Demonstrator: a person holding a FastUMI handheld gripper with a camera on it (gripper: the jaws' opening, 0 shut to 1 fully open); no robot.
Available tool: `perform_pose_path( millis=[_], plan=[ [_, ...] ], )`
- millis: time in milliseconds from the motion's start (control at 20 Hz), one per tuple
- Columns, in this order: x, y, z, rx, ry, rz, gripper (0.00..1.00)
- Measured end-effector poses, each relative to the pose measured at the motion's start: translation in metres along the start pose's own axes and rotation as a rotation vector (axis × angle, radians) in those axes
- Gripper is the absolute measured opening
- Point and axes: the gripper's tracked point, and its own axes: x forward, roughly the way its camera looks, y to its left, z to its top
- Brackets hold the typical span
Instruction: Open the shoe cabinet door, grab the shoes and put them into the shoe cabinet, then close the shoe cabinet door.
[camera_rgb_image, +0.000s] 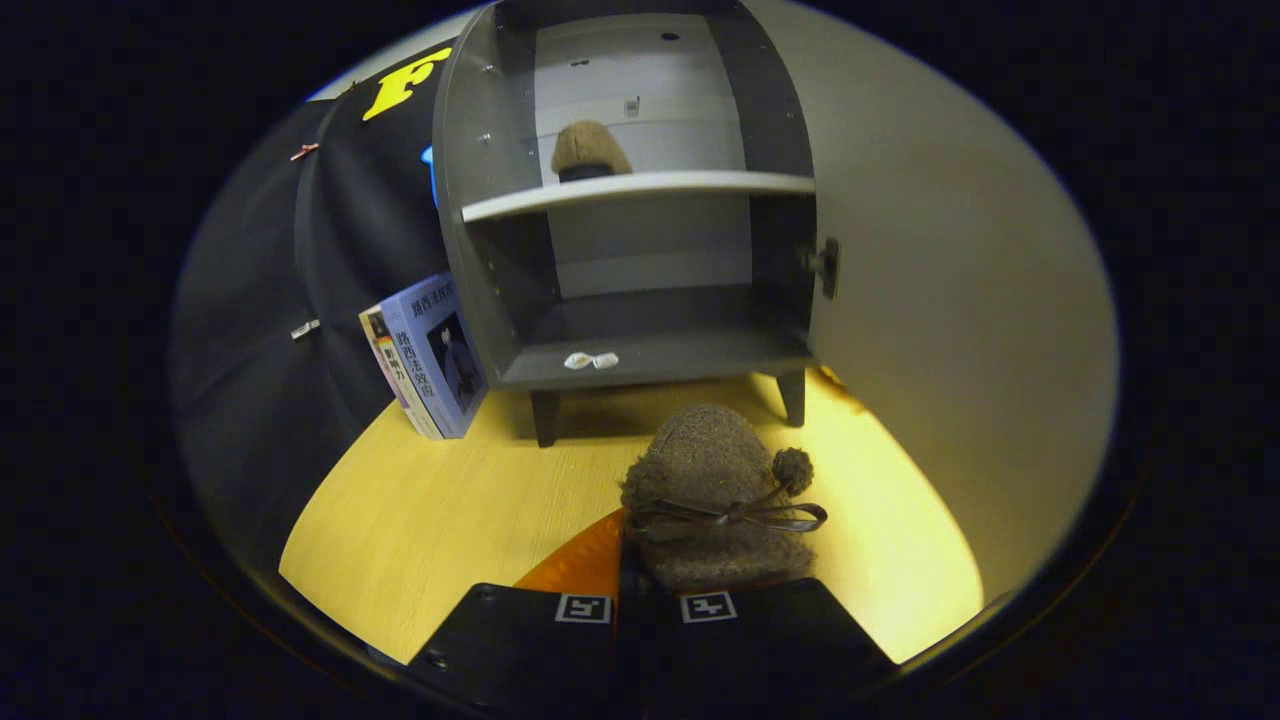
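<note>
Now shoe (715, 500) in claw (645, 580).

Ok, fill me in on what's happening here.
A hand-held gripper has its fingers shut on a fuzzy brown shoe, carried above the wooden table in front of the shoe cabinet. The cabinet door is swung open, and a matching shoe already sits on the upper shelf. Books lean against the cabinet's side.

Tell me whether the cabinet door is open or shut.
Open. The door is swung aside, baring both shelves; one shoe sits on the upper shelf. The gripper is shut on the other shoe.
</note>
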Motion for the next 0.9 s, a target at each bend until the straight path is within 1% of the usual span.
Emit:
perform_pose_path(
  millis=[150, 300, 500, 600, 750, 900],
  plan=[
    [-0.023, -0.004, 0.044, 0.022, 0.014, -0.004, 0.11],
    [-0.037, -0.006, 0.093, 0.031, 0.011, -0.011, 0.11],
    [-0.044, 0.007, 0.17, 0.018, -0.023, 0.032, 0.11],
    [-0.033, 0.007, 0.208, 0.032, -0.031, 0.042, 0.11],
    [-0.002, 0.004, 0.254, 0.031, -0.028, 0.049, 0.11],
    [0.037, -0.004, 0.3, 0.045, -0.034, 0.027, 0.11]
  ],
)
